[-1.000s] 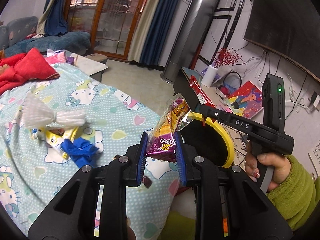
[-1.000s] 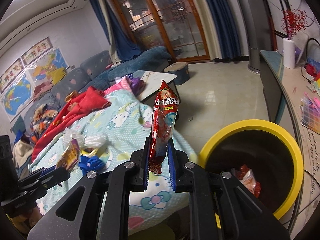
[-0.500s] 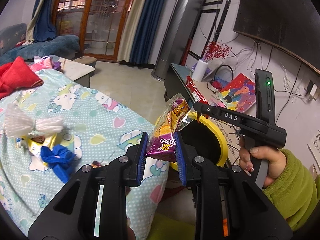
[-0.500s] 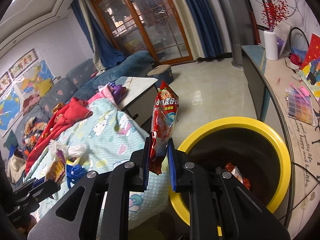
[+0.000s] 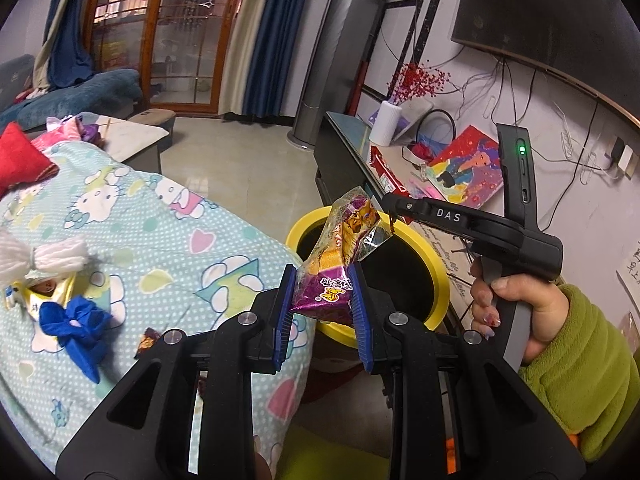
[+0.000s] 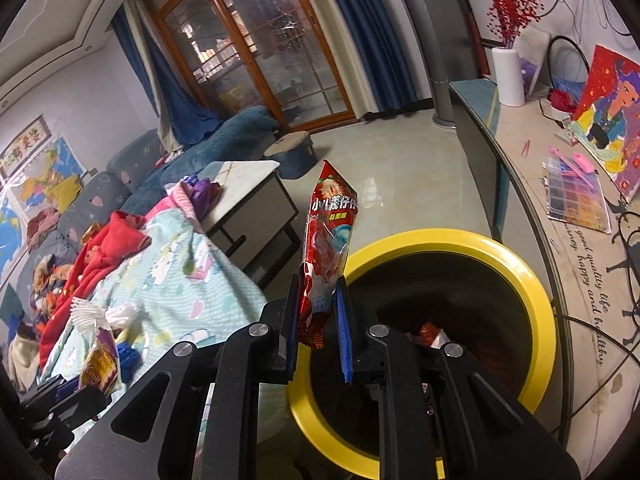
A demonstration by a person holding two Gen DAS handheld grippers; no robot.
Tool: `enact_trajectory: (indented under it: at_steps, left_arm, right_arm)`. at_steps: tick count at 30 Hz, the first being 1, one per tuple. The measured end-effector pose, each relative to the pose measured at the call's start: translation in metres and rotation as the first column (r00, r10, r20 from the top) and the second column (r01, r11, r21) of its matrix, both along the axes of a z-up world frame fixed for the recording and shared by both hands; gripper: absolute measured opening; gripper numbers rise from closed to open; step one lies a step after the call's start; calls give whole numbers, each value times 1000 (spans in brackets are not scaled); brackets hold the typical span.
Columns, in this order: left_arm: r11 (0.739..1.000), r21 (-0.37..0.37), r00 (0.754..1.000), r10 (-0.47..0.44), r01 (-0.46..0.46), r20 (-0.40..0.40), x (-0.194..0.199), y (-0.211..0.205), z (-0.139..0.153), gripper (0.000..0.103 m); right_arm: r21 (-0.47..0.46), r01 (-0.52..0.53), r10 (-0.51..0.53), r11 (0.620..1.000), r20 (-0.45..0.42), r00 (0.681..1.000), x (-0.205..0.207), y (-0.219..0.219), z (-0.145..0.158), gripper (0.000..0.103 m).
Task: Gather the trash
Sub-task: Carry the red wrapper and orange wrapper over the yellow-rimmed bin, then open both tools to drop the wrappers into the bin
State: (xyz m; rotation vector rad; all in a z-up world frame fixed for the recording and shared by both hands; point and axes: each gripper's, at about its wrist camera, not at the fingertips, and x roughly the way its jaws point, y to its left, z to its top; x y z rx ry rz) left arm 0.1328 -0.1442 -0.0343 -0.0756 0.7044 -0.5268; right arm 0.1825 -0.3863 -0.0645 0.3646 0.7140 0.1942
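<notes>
Beside yellow bin (image 6: 516, 268): left gripper (image 5: 322, 300) clamps purple snack packet (image 5: 340, 272), right gripper (image 6: 318, 316) clamps red wrapper (image 6: 328, 240).

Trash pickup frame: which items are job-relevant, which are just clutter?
Job:
- purple-orange snack wrapper, clamped in left tool
- red snack wrapper, clamped in right tool
- yellow-rimmed bin
- blue scrap and white wad on the bedspread

Clutter:
- white vase
- painting
- red cloth
</notes>
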Motion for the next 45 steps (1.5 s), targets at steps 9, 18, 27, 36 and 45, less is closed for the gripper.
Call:
enact_trajectory:
  at_steps: [9,18,27,36,45]
  left_arm:
    - [998,41,998,-56,56,0,9,-28,-7,20]
    - [993,74,996,-92,93,-21,25,-55,-20,20]
    - [989,105,994,-107,109,-27,36,-76,-32,20]
    - [984,131,992,-113,120,-62,47,-86,-45,20]
    - [981,146,991,-119,127,-62,56,-94,-48,21]
  right_arm:
    - [-5,48,-48,999,-65,997,8,-20,-23,16]
    - [-7,108,-108,994,-127,986,12,-46,-47,16]
    - [-9,141,-140,990,-189,972,15,-61,-73,16]
    - [16,146,-139,989,-221,965,18,-67,-84,17]
    - [19,189,-181,982,-196,964,15,-76,-74,25]
